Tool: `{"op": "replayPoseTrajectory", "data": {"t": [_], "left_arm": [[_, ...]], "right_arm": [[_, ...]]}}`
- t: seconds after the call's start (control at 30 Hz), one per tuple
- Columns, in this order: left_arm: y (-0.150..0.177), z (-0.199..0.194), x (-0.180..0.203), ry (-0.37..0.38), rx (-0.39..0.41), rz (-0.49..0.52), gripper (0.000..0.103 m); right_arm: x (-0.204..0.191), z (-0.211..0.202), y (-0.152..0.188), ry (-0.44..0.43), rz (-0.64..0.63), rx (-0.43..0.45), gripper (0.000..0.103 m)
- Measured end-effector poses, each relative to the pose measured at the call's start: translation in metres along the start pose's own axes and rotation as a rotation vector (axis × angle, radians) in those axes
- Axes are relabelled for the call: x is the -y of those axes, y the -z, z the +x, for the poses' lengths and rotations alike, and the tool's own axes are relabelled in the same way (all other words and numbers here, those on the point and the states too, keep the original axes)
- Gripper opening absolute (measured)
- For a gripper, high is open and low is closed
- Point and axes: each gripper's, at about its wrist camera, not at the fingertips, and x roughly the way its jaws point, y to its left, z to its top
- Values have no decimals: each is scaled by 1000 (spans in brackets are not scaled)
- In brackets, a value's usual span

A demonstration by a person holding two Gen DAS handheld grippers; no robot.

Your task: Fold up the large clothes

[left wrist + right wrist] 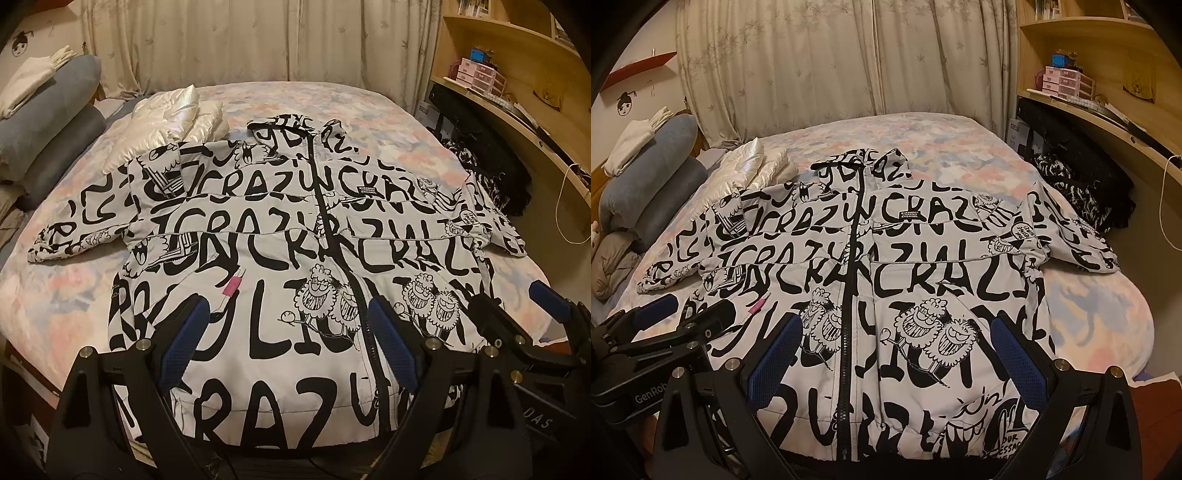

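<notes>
The left gripper (284,350) and the right gripper (908,354) both hang with fingers spread wide, holding nothing — each frames the hem end of the jacket (280,229) between its blue pads. The jacket lies face up on the bed (388,122), zipped, hem nearest the fingers, collar farthest; its zipper (849,295) runs away between the right gripper's fingers. One sleeve (85,225) reaches out beyond the left finger, the other sleeve (1075,232) beyond the right finger. Past the collar sits a white puffy garment (173,122), touching the shoulder. The padded cloth looks thick and slippery, so a shallow pinch may slip out mid-fold, and a dragged sleeve could catch that white garment.
</notes>
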Motion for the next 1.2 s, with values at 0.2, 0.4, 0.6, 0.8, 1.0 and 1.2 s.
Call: {"op": "replayPoseTrajectory", "data": {"t": [0.2, 0.4, 0.6, 0.8, 1.0, 1.2], "left_arm": [[-21, 7, 0, 19, 0, 38, 87], [-55, 12, 27, 88, 16, 77, 87], [-107, 13, 59, 107, 125, 117, 87], [-150, 23, 114, 90, 236, 225, 87], [-184, 60, 172, 145, 227, 257, 87], [-199, 126, 225, 194, 170, 264, 87]], "right_arm": [[3, 2, -5, 17, -12, 20, 103], [22, -2, -41, 41, -23, 44, 103], [57, -5, -91, 156, -31, 102, 103], [123, 3, -139, 315, 1, 131, 103], [216, 21, -171, 395, 94, 104, 103], [342, 75, -170, 363, 294, -7, 103]]}}
